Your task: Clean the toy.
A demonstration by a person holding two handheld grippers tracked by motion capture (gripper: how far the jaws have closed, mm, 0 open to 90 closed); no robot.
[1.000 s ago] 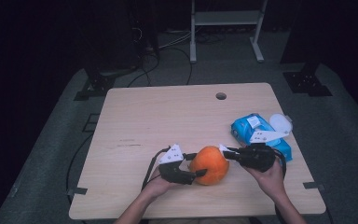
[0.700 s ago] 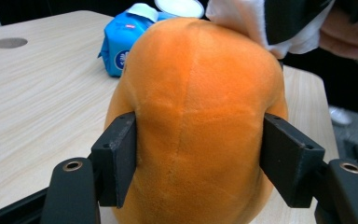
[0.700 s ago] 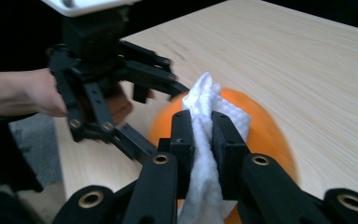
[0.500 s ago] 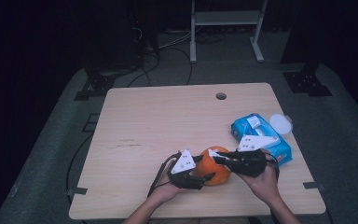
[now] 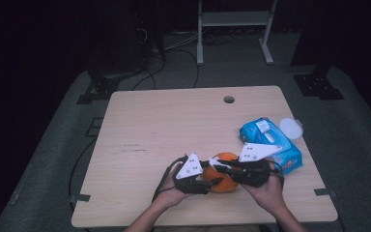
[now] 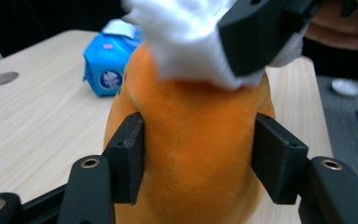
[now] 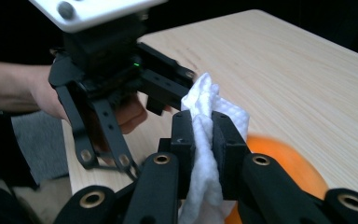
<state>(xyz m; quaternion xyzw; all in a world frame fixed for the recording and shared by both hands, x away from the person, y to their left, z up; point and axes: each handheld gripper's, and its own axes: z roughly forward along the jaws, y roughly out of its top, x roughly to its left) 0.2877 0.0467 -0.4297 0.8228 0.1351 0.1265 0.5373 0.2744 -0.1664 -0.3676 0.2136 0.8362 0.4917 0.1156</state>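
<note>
From above, your left claw and right claw meet at the orange near the tabletop's near edge. Left gripper view: your jaws, just closing, clamp the orange's sides. Right gripper view: your jaws pinch a white wipe over the orange.

The left gripper has just been closing, its jaws now pressing the orange's sides. The right gripper, clamped on a white wipe, faces it from above.

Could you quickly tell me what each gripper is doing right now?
Left gripper: jaws have just been closing, now clamped on the orange fruit.
Right gripper: shut on the white wipe.
</note>
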